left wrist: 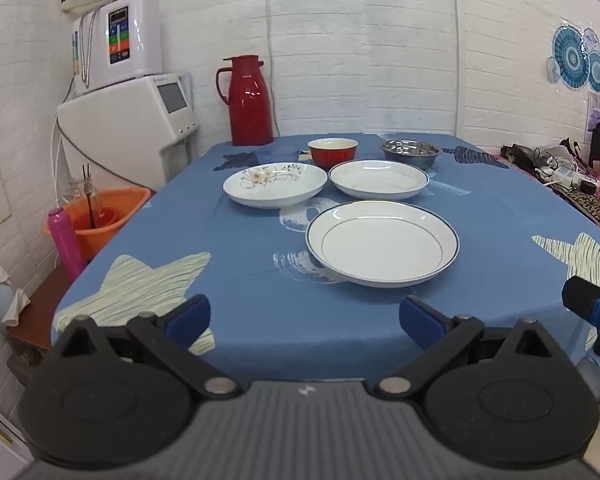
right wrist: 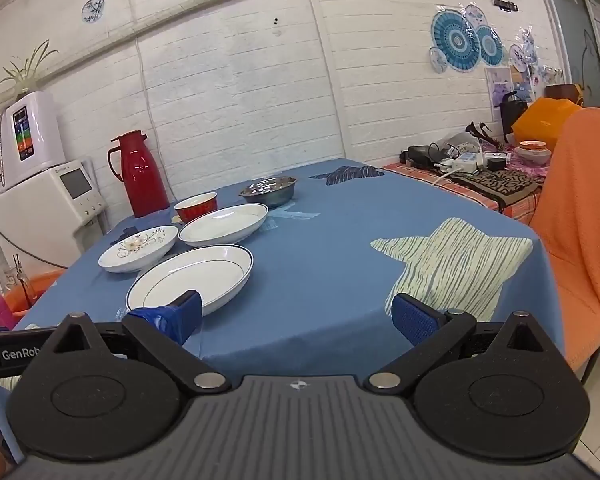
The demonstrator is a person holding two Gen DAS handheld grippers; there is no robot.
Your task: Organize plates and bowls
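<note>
Both the left hand-held gripper (left wrist: 304, 320) and right hand-held gripper (right wrist: 296, 318) hang spread and empty over the counter (left wrist: 240, 300), 3 plates unstacked (nearest plate (left wrist: 382, 242) looks glossy, so a shallow rim pinch might slip).

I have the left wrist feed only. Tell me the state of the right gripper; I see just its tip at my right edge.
Observer: The right gripper is open, with nothing between its fingers.
Operator: Give me where it sits relative to the big near plate.
Observer: The big near plate lies ahead and to its left. The left finger overlaps the plate's near rim in that view; I cannot tell if they touch.
Operator: Report anything on its right side.
Observer: An orange-covered chair stands beside the right edge of the table.
</note>
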